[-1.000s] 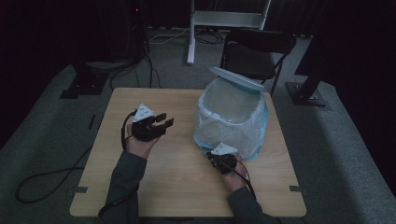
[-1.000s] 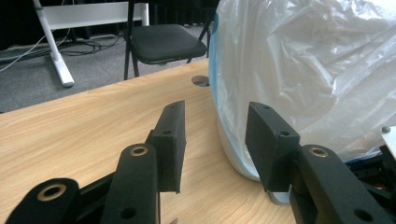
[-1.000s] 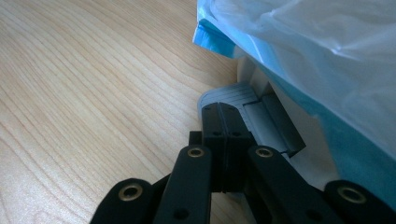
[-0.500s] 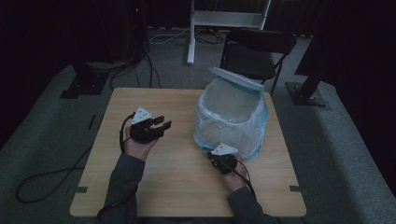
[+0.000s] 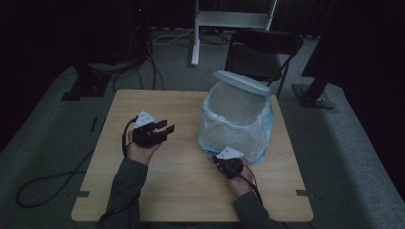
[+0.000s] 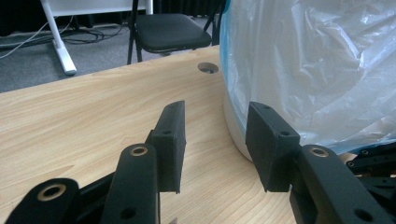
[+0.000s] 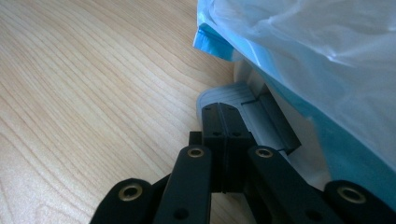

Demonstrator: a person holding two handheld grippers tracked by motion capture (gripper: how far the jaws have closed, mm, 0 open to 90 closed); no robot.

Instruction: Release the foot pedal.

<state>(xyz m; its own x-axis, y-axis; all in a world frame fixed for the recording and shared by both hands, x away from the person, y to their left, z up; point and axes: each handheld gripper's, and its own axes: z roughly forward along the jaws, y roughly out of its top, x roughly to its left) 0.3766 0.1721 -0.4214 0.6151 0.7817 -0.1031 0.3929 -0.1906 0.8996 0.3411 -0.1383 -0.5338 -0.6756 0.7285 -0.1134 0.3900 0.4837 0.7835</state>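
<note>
At the table's (image 5: 157,200) right half stands the bin (image 5: 237,125), lid raised, white liner with blue hem draped outside. Right gripper (image 5: 228,164), jaws closed, presses its grey pedal (image 7: 233,100); nothing has shifted there. Left gripper (image 5: 157,132), half open and empty, has edged toward the bin, likely for the liner.

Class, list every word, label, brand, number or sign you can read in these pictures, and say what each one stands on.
None: no readable text stands on anything here.
The bin, its lid and its plastic bag are plain.
The pedal at the bin's foot bears no mark.
The table shows wood grain alone.
The left gripper and right gripper carry no lettering.
</note>
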